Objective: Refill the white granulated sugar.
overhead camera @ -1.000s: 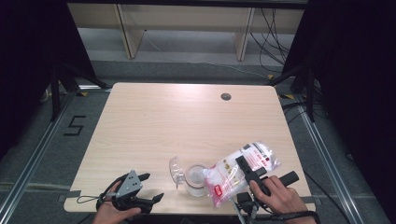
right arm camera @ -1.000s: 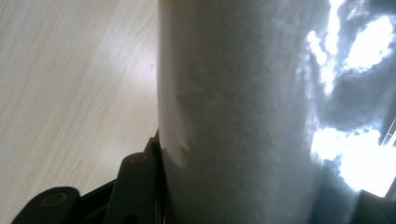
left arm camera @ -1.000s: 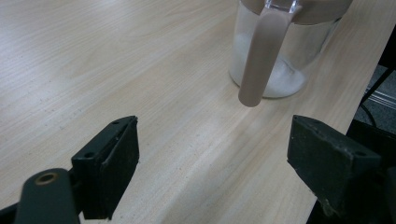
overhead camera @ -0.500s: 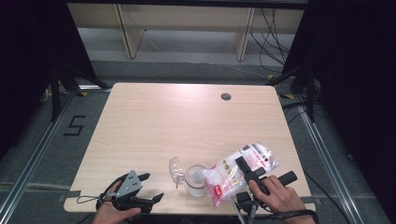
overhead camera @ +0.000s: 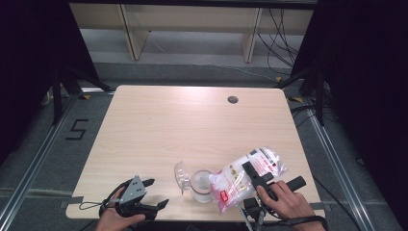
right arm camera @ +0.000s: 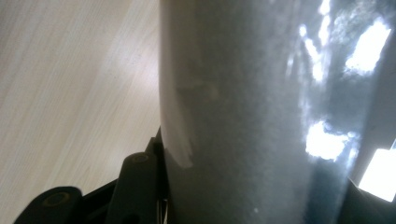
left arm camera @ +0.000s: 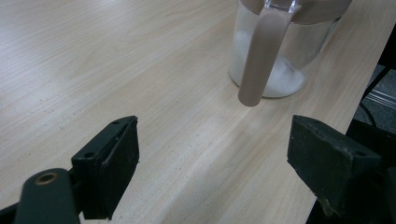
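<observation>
A clear glass jar [overhead camera: 201, 186] with white grains in its bottom stands near the table's front edge, its hinged lid [overhead camera: 182, 174] swung open to the left. A plastic bag of white powder [overhead camera: 238, 177] with red print lies tilted, its lower end at the jar's rim. My right gripper [overhead camera: 253, 174] is shut on the bag; in the right gripper view the bag [right arm camera: 261, 112] sits between the jaws, pressed against the left finger [right arm camera: 140, 186]. My left gripper [overhead camera: 156, 192] rests open at the front left. Its jaws [left arm camera: 219, 163] point at the jar [left arm camera: 285, 65] and hold nothing.
The wooden table [overhead camera: 192, 125] has a round cable hole [overhead camera: 233, 99] at its back right. Both hands are at the front edge [overhead camera: 192, 217]. Shelving legs and cables are on the floor behind the table.
</observation>
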